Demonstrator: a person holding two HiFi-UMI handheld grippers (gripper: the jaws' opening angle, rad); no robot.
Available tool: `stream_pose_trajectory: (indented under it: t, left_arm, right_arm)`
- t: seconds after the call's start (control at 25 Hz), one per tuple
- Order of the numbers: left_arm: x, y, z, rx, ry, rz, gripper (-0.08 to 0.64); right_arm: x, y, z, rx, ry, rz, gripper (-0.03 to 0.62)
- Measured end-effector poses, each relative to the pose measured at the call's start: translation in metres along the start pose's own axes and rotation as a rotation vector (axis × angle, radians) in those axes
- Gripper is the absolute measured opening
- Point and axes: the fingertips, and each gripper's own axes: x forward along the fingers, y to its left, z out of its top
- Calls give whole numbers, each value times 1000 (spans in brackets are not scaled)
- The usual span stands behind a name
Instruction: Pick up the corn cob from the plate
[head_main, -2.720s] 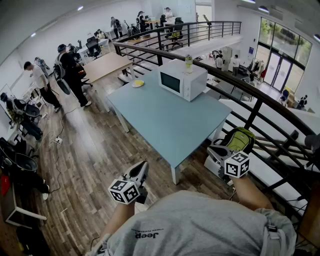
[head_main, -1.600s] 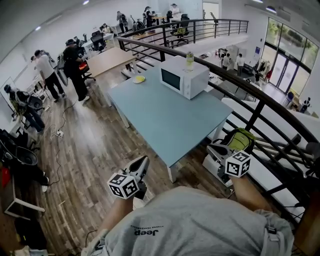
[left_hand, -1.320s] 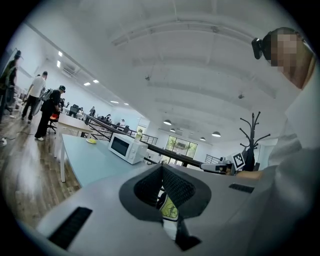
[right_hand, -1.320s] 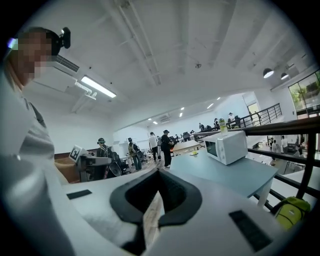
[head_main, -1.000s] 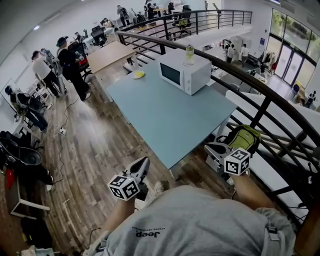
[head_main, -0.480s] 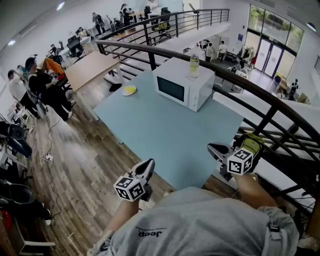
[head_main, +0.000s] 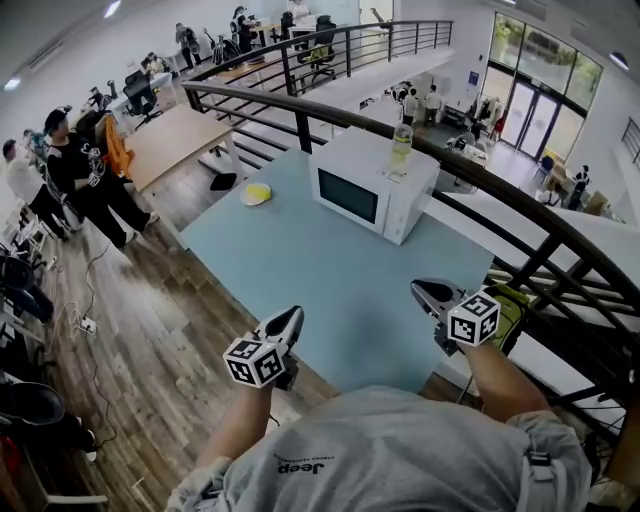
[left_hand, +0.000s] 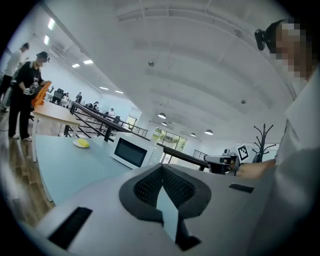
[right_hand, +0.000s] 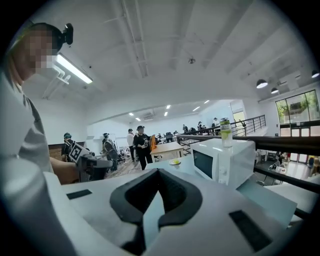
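Note:
The yellow corn cob (head_main: 257, 191) lies on a small white plate (head_main: 246, 199) at the far left corner of the light blue table (head_main: 300, 260). Both grippers hover over the table's near edge, far from the plate. My left gripper (head_main: 291, 318) is shut and holds nothing. My right gripper (head_main: 424, 290) also looks shut and empty. In the left gripper view the corn cob (left_hand: 82, 143) shows small, beyond the closed jaws of the left gripper (left_hand: 162, 168). In the right gripper view the corn cob (right_hand: 175, 161) sits far past the right gripper (right_hand: 157, 172).
A white microwave (head_main: 373, 193) stands at the table's far right with a bottle (head_main: 401, 148) on top. A dark railing (head_main: 520, 210) runs behind and to the right. A wooden table (head_main: 170, 140) and several people (head_main: 85, 175) are on the left.
The table has come much closer in the head view. Both grippers moved forward from over the wooden floor to above the table's near edge. The jaws stayed shut.

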Motion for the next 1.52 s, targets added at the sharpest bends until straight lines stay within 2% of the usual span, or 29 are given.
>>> stream_pose_trajectory:
  t: [0.2,0.32,0.4,0.52,0.68,0.76,0.92,1.04,1.16,1.24,1.36,1.52]
  left_arm:
    - [13,-1,10,-21,-1,86,18]
    - [25,0,12,-40,-19,170,18]
    - [33,14,23,-27,-20,242,18]
    - [60,52,60,22,-10,341,18]
    - [76,125,112,55,-12,464,18]
    - [85,170,139,103,7,520,18]
    - [134,278,186,257,92,586,20]
    - [183,372,192,314,138,594,50]
    - [236,454,180,256,171,582,112]
    - [273,500,167,171,193,575,141]
    - [321,561,138,4,260,576,209]
    - [361,625,116,-145,312,605,267]
  right_arm:
    - [6,-17,16,-60,-2,63,15]
    - [1,-31,17,-76,3,109,15]
    - [9,-41,21,-86,4,132,17]
    - [29,-65,44,-101,-11,123,17]
    - [87,-72,58,-163,8,147,17]
    - [129,-70,62,-205,21,170,17]
    - [237,-83,69,-261,55,190,17]
    - [331,-95,57,-284,98,193,17]
    - [411,-107,41,-269,137,183,17]
    - [453,-115,30,-264,169,195,17]
    - [499,-129,10,-267,218,213,17]
    - [537,-150,-12,-196,245,204,17]
